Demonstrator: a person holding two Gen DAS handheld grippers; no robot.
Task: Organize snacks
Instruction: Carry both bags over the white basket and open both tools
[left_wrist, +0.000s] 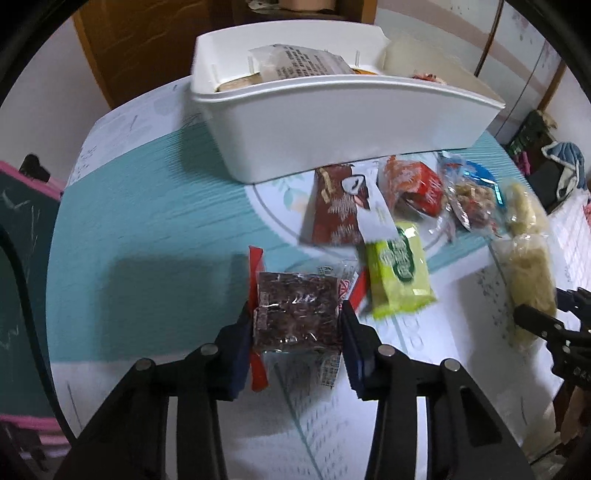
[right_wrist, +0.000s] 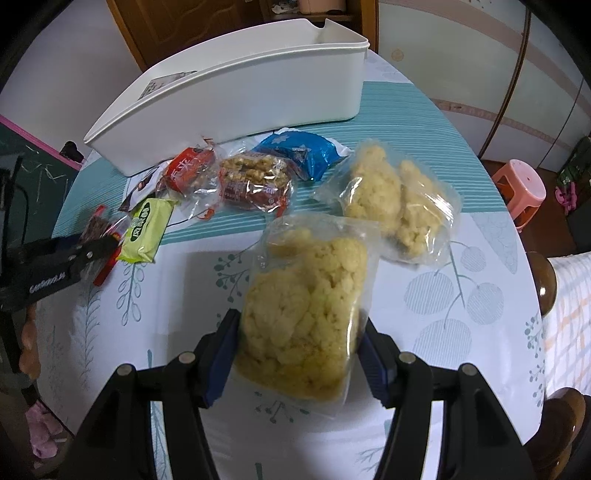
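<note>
- Snacks scattered on a round table under a white and teal leaf-print tablecloth (right_wrist: 461, 295), just in front of a long white plastic bin (left_wrist: 332, 122).
- Left gripper (left_wrist: 297, 321) clamped on a clear packet of dark red-brown pieces with red sealed ends (left_wrist: 295, 314), blue pads pressed against both sides, packet close above the cloth.
- Right gripper (right_wrist: 299, 339) clamped on a clear plastic bag of pale yellow crumbly cakes (right_wrist: 306, 306), held up off the table, blue pads squeezing its lower sides.
- Second clear bag of the same yellow cakes (right_wrist: 391, 199) flat on the cloth, just beyond the held one.
- Lime-green wrapped bar with dark green lettering (left_wrist: 399, 273) beside the left gripper; lettering too blurred to read.
- Dark red-brown flat pouch with a white strip across it (left_wrist: 336, 206) touching the bin's near wall.
- Red-and-clear wrapper with large white characters (right_wrist: 190, 170), not legible, next to a clear-and-red wrapper of nut brittle (right_wrist: 255, 181).
- Shiny blue foil packet with a white star mark (right_wrist: 299, 151) behind the brittle, close to the bin.
- Inside the bin: clear packet with a white label of small dark print (left_wrist: 295, 62), unreadable, resting on other packs.
- White lettering on the left gripper's black body in the right wrist view, too fuzzy to read with certainty.
</note>
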